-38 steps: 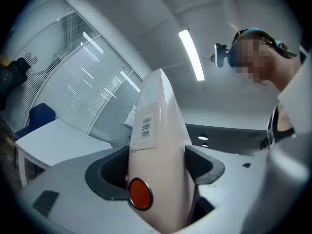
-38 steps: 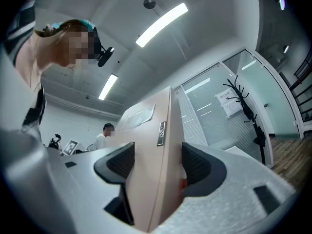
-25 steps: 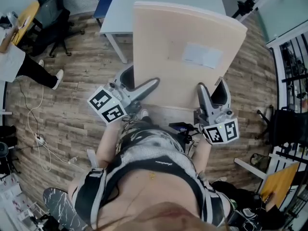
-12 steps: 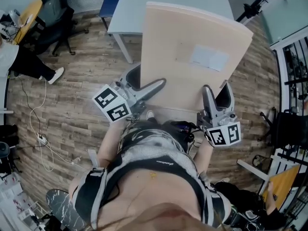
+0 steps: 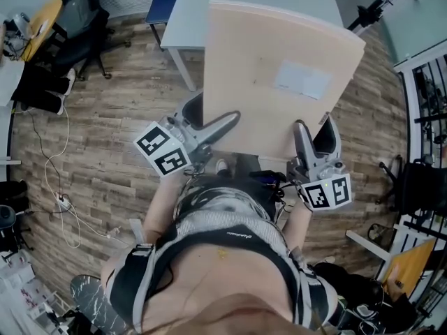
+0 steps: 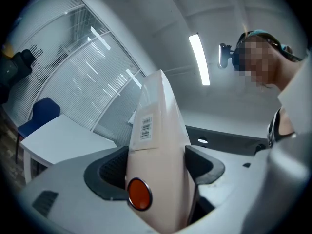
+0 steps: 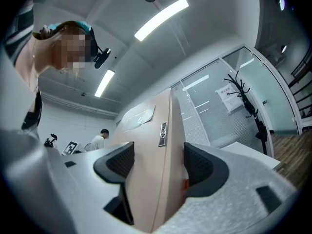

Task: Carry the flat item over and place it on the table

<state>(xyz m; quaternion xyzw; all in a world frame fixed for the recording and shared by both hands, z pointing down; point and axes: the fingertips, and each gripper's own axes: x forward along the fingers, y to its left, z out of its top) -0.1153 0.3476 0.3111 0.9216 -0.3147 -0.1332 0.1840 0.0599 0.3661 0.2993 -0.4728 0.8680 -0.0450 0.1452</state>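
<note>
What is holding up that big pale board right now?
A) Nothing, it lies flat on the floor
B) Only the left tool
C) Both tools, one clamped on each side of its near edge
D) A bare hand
C: the board sits between the jaws of the left tool and the right tool, and each tool's own view shows its pads pressed against both faces.

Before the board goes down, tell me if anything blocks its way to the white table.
Nothing visible does. The board, clamped in the left claw and right claw, covers part of the white table from above; the tabletop that shows is bare.
</note>
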